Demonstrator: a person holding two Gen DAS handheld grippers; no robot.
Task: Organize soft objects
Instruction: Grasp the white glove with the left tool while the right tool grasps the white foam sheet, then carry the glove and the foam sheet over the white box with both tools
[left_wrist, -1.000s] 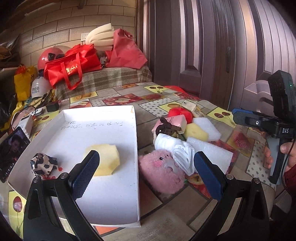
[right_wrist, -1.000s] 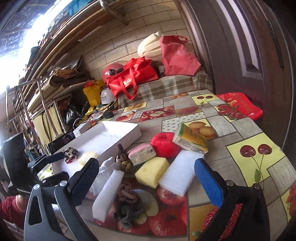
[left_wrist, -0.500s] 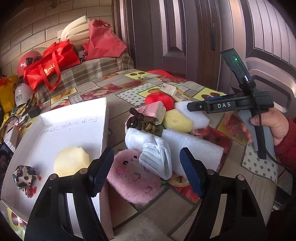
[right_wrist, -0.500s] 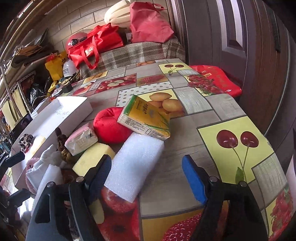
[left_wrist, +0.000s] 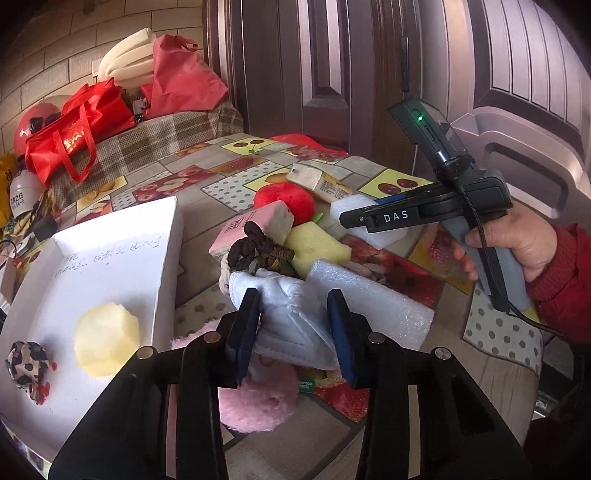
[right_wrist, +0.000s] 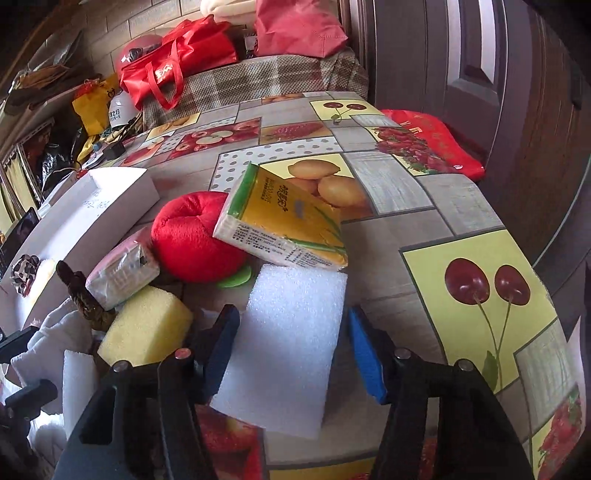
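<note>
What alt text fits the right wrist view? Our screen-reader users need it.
The right gripper straddles a white foam block on a fruit-print table, its jaws having just been closing. Beyond lie a yellow tissue pack, a red plush apple and a yellow sponge.

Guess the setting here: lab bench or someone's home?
Most likely a home, not a lab. The table wears a fruit-print tablecloth, red shopping bags are piled on a plaid-covered bench against a brick-tile wall, and a panelled door stands right beside the table.
</note>
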